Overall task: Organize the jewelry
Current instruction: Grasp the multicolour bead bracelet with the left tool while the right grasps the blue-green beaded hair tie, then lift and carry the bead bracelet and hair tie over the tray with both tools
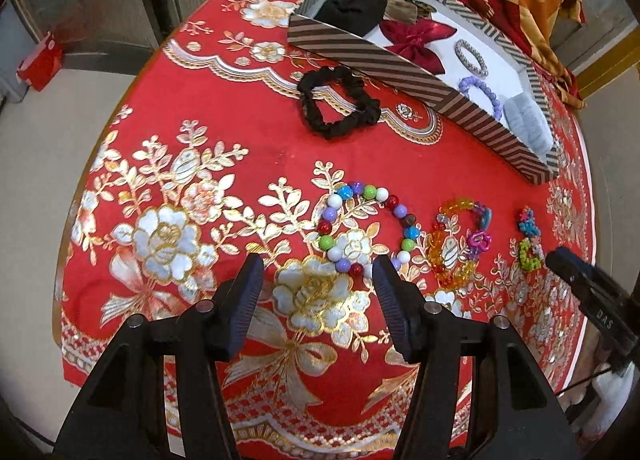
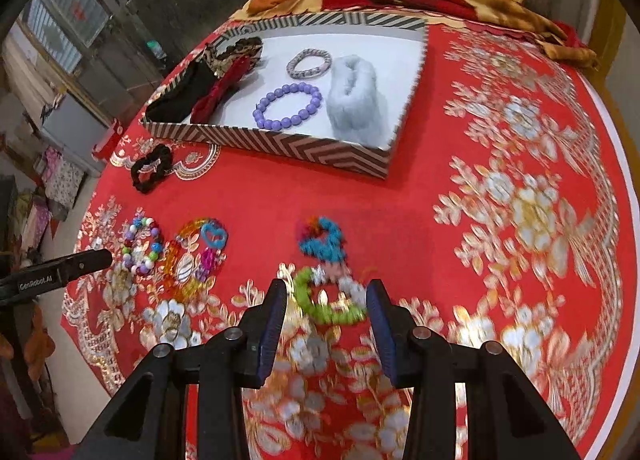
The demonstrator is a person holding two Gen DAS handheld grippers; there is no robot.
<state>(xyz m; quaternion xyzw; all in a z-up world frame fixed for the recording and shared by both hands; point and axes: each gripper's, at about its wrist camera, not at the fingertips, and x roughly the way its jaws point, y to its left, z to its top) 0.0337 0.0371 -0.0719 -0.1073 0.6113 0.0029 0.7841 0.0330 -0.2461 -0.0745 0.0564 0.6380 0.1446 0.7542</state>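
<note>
Blue-padded, each hand-held gripper, left and right, gapes wide, holding nothing above the tablecloth.

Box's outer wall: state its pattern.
Brown and silver-white chevron stripes on the box, clearest in the right wrist view.

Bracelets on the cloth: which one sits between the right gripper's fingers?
The fuzzy multicoloured bracelet, with green and blue segments. The right gripper straddles its green end; the round-bead bracelet and clear orange bracelet lie further left.

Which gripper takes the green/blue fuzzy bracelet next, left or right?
Right. The right gripper is open with the fuzzy bracelet between its fingers; the left gripper sits by the multicolor bead bracelet.
</note>
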